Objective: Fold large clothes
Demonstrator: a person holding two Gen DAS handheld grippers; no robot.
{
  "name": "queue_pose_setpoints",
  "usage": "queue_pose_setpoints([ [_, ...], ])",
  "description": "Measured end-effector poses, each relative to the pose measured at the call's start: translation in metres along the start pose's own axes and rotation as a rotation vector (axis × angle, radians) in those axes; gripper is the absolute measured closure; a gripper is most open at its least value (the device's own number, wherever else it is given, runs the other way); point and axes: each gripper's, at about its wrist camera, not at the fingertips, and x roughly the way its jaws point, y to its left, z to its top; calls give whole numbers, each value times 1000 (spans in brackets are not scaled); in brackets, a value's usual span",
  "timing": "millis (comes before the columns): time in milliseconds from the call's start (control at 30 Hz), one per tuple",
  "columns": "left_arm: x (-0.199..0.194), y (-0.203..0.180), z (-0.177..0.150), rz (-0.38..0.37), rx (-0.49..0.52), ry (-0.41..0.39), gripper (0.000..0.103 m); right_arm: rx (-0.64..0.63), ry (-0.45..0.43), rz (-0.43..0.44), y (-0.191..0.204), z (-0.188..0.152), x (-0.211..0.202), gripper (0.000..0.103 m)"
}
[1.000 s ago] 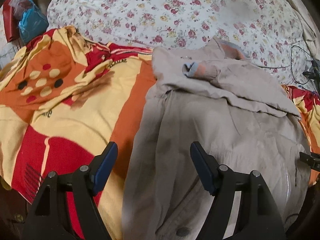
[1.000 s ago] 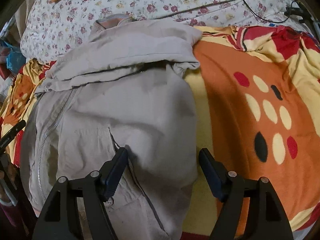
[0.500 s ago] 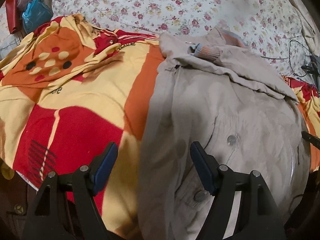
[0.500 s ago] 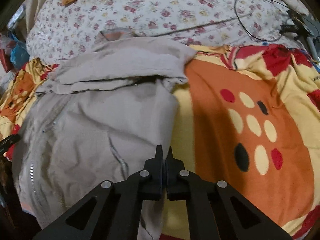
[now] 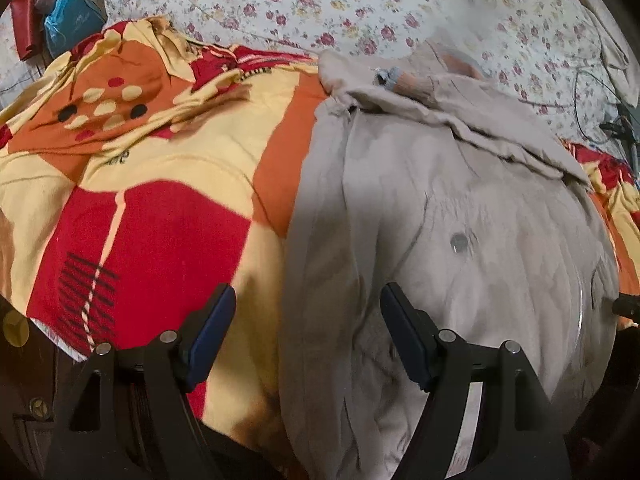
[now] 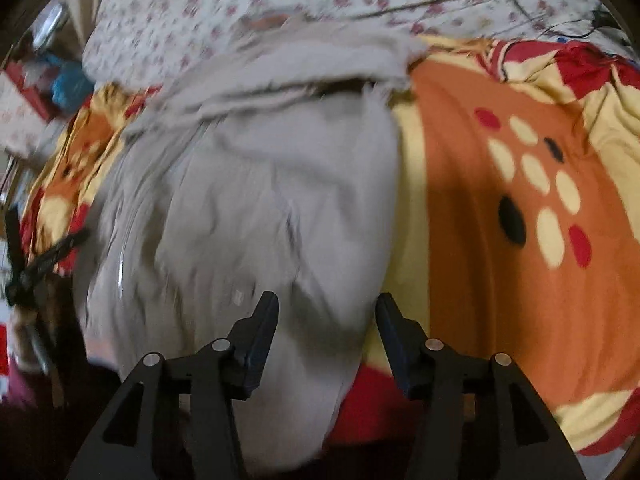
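Note:
A large beige jacket [image 5: 460, 200] lies flat on the bed, its sleeves folded across the chest with a ribbed cuff [image 5: 404, 80] showing. My left gripper [image 5: 308, 292] hangs open above the jacket's left edge near the hem, nothing between its pads. In the right wrist view, blurred by motion, the same jacket [image 6: 260, 184] fills the left half. My right gripper [image 6: 327, 299] hovers over the jacket's lower right corner, its jaws opening. Cloth lies under the gap between them, but the pads do not press on it.
A red, orange and yellow blanket [image 5: 160, 220] [image 6: 500, 280] covers the bed under the jacket. Behind it lies a floral sheet [image 5: 320, 8] with a black cable [image 5: 578, 92]. A blue bag [image 5: 68, 28] hangs at the far left. The bed's near edge runs along the bottom.
My right gripper stood open, then shut with no cloth seen between its fingers, and now stands apart again, shifted over the jacket's corner. The left gripper drew back toward the hem, still open.

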Motion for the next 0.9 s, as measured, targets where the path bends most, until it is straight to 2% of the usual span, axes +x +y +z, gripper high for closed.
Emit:
queue_pose_setpoints([
  [67, -1, 0, -8, -3, 13, 16, 29, 9, 13, 25, -1, -11, -2, 44],
  [167, -4, 1, -19, -9, 15, 32, 29, 13, 29, 30, 1, -24, 1, 44],
  [367, -4, 14, -38, -73, -59, 104, 29, 7, 76, 48, 6, -44, 8, 40],
  [533, -8, 11, -52, -97, -56, 130, 28, -17, 95, 42, 12, -51, 10, 37],
  [667, -8, 7, -62, -126, -43, 158, 28, -38, 119, 65, 20, -54, 13, 31],
  [900, -1, 5, -71, -142, -47, 189, 27, -104, 189, 106, 36, -64, 29, 28],
])
